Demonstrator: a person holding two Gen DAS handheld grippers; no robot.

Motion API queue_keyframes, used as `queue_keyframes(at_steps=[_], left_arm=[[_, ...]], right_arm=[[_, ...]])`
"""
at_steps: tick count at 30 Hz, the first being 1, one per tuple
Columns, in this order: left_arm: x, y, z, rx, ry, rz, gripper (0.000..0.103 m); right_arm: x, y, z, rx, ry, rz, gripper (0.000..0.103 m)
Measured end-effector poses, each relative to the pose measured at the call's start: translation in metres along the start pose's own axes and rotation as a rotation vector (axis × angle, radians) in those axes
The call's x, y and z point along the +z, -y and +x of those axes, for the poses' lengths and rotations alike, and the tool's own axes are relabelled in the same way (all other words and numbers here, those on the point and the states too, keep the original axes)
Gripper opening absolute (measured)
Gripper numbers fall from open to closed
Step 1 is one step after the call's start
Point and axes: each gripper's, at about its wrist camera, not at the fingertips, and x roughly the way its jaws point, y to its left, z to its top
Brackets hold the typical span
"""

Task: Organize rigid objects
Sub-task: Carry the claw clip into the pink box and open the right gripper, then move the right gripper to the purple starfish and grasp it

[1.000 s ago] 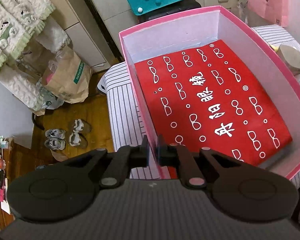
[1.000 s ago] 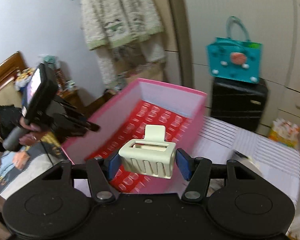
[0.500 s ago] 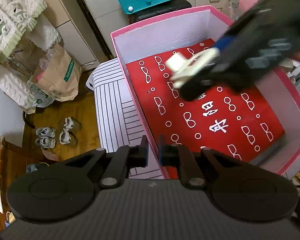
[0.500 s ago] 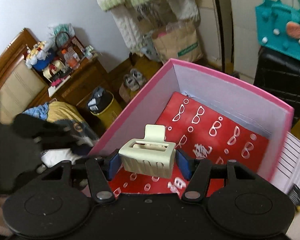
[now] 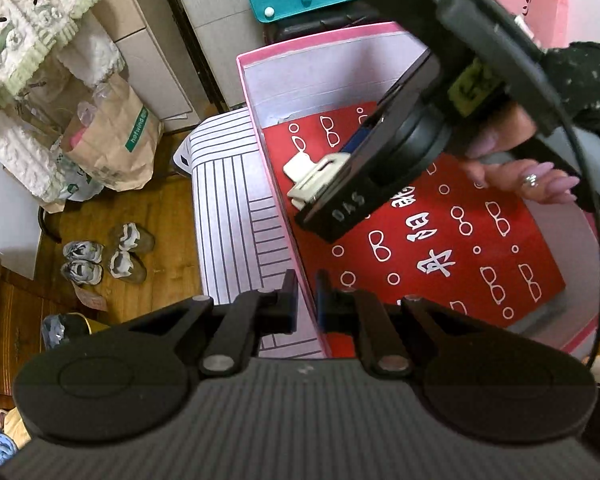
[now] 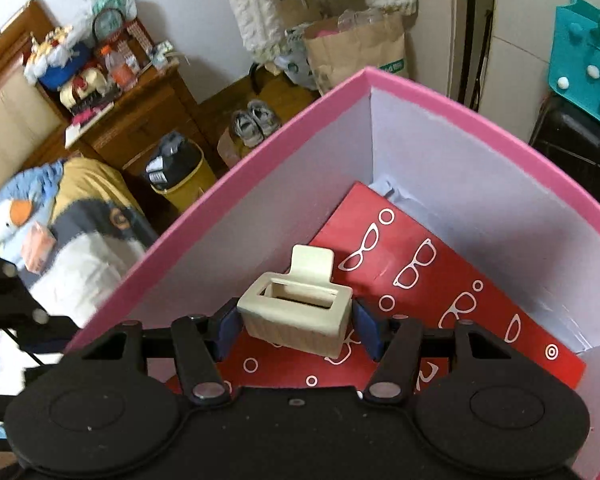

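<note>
The pink cardboard box wall is pinched by the left gripper, as before. The cream plastic hair claw, ribbed and rectangular, is clamped by the right gripper and has been lowered inside the box, above the red glasses-printed sheet.

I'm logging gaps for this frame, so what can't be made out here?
- Whether the hair clip touches the red liner: right wrist view, clip hides it.
- Box far right corner: left wrist view, right gripper covers it.
- Whether the left gripper pinches the wall: unclear.
</note>
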Motion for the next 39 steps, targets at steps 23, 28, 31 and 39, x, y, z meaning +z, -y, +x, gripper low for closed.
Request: queue_keyframes(at_steps=[23,28,31,39], left_arm=[[-0.003,0.002,0.0,-0.009,0.007,-0.031,0.008],[-0.002,0.001,0.002,-0.008,0.005,-0.04,0.008],[-0.002,-0.001,0.004,-0.018,-0.004,-0.062,0.008],[-0.003,0.003,0.0,0.01,0.017,-0.068,0.007]], right_arm=[[-0.146,0.003,-0.207,-0.189,0.474,0.075,0.081],[-0.196,0.016,-0.218,-0.226,0.432,0.166,0.081],[-0.226,0.024,-0.219,-0.237,0.395,0.228,0.081],[-0.299,0.044,-0.193,-0.294,0.244,0.405,0.081]])
